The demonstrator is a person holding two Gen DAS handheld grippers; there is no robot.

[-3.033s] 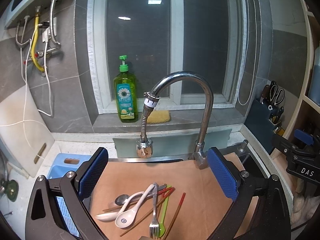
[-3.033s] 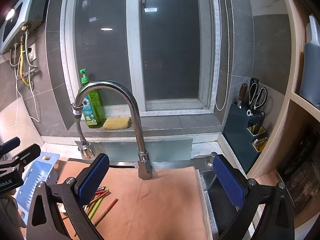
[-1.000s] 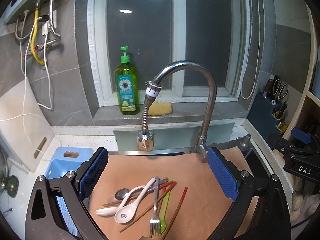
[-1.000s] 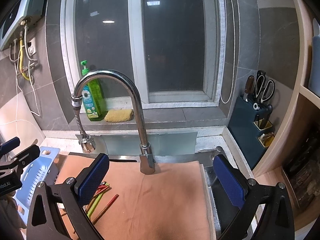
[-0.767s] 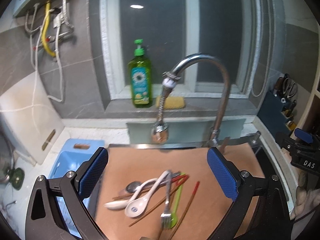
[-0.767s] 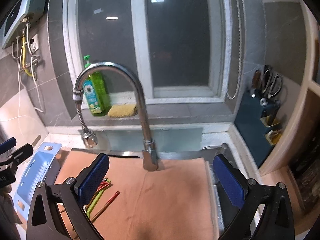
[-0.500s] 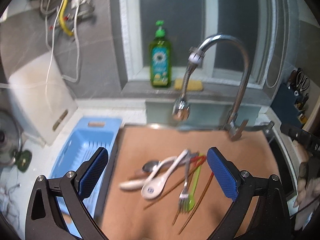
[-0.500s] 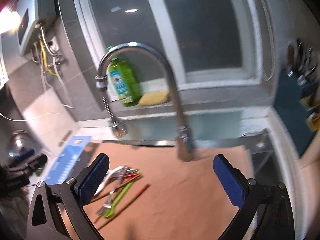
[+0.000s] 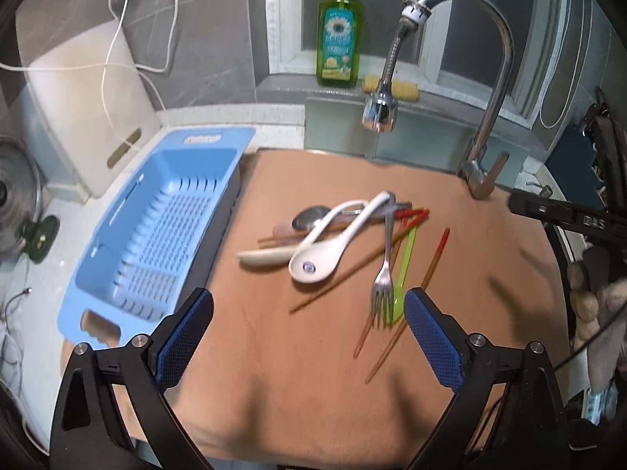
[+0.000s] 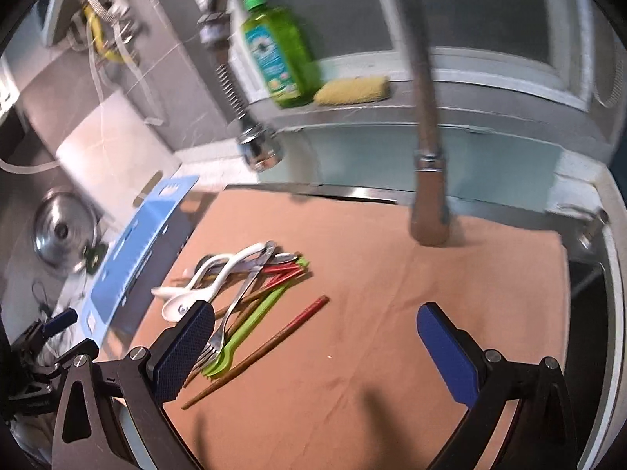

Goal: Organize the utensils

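A heap of utensils lies on a tan mat (image 9: pixel 305 372): a white ceramic spoon (image 9: pixel 325 254), a metal fork (image 9: pixel 386 270), a green plastic fork (image 9: pixel 403 270), a metal spoon (image 9: pixel 311 217) and red-tipped chopsticks (image 9: pixel 433 258). My left gripper (image 9: pixel 309 340) hangs open above the mat, in front of the heap, with nothing between its fingers. My right gripper (image 10: pixel 313 344) stands wide, its jaws closing, empty; its left finger (image 10: pixel 188 348) is beside the metal fork (image 10: pixel 231 313) and green fork (image 10: pixel 250 321). A single chopstick (image 10: pixel 270 344) lies between the fingers, untouched.
A blue slotted drain basket (image 9: pixel 156 235) sits left of the mat. Behind stand a curved tap (image 9: pixel 486 78) with a hanging spray head (image 9: pixel 380 105), a green soap bottle (image 9: pixel 339 35) and a yellow sponge (image 10: pixel 352 90). A pot lid (image 10: pixel 62 231) lies far left.
Both grippers have dropped and tipped downward toward the mat. The utensil heap and blue basket now fill far more of both views; the right view has swung left toward the heap.
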